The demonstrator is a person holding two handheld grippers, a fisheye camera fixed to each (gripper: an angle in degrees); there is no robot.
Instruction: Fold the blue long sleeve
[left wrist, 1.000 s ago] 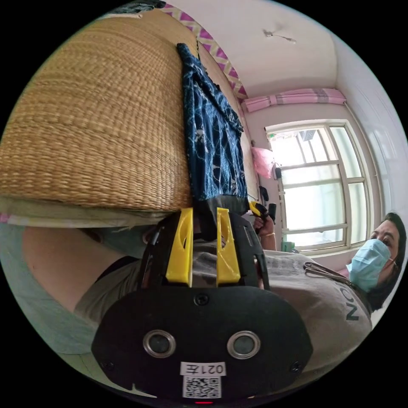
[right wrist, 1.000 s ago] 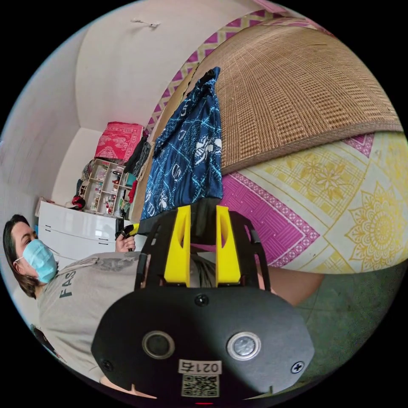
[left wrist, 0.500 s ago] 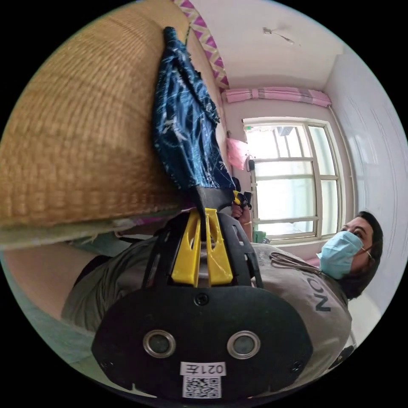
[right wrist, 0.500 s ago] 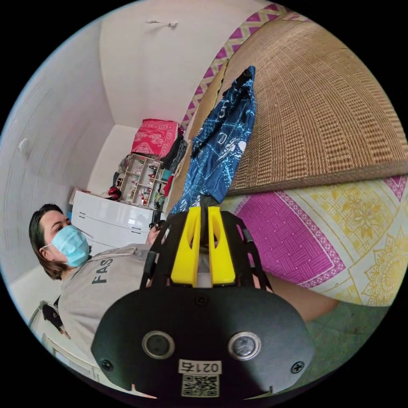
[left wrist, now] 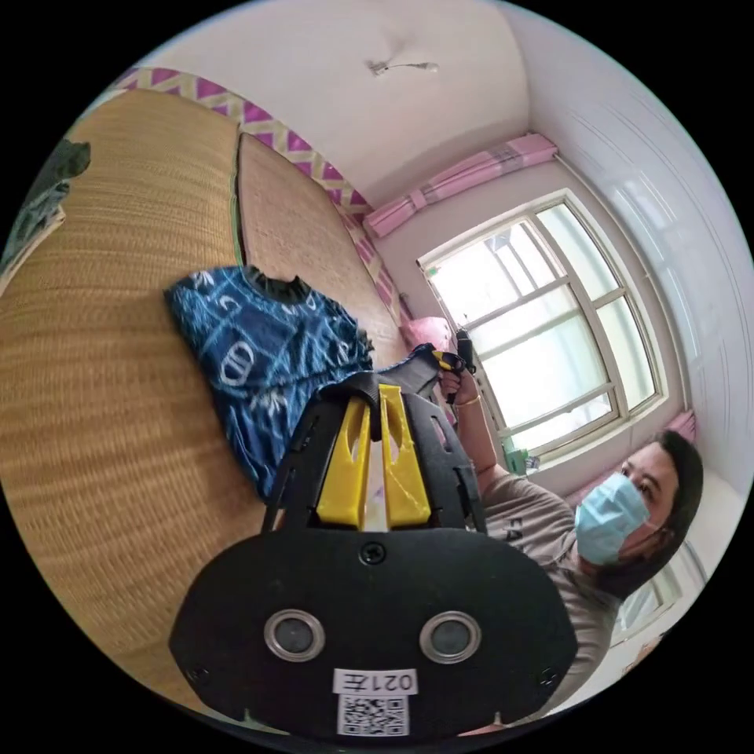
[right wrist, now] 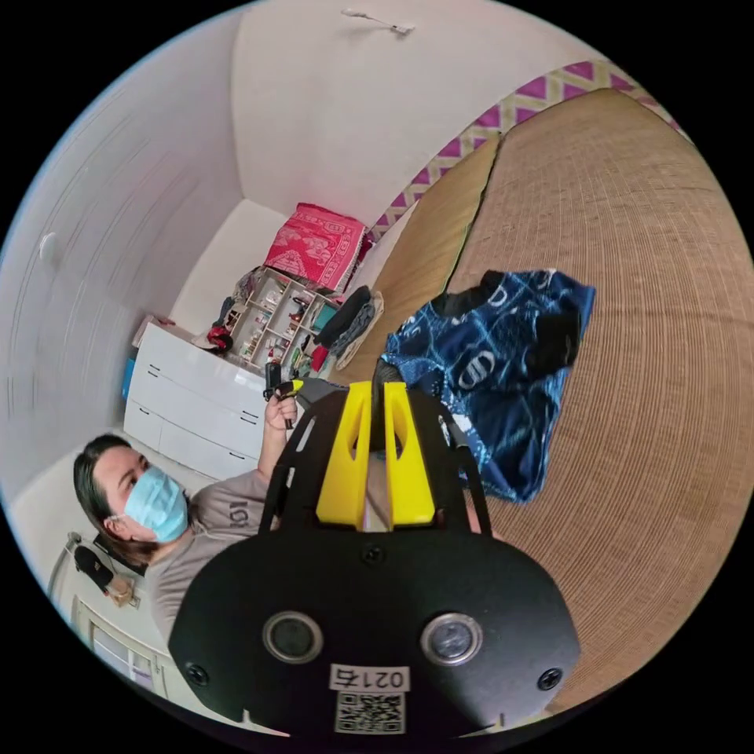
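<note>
The blue long sleeve (left wrist: 263,357) is lying partly on the woven mat (left wrist: 94,408), its dark collar (left wrist: 275,284) sitting toward the seam where a second mat panel begins, while its dark hem band is being held up off the mat between the two tools. The left gripper (left wrist: 380,400) is pinching that band with both yellow jaws drawn nearly together on the cloth. In the right gripper view, the right gripper (right wrist: 382,397) is doing the same at the other end of the band, jaws closed on the dark fabric, and the shirt (right wrist: 503,369) is bunching loosely behind it, one dark cuff (right wrist: 558,339) resting on top. The person's hand (left wrist: 455,385) is gripping the other tool near the window (left wrist: 542,330). The risk from here, as I judge it, is an uneven fold: the body is rumpling, so carrying the hem toward the collar could trap wrinkles or the loose sleeve inside. A thin bite on the band could also be slipping free if one side pulls harder.
</note>
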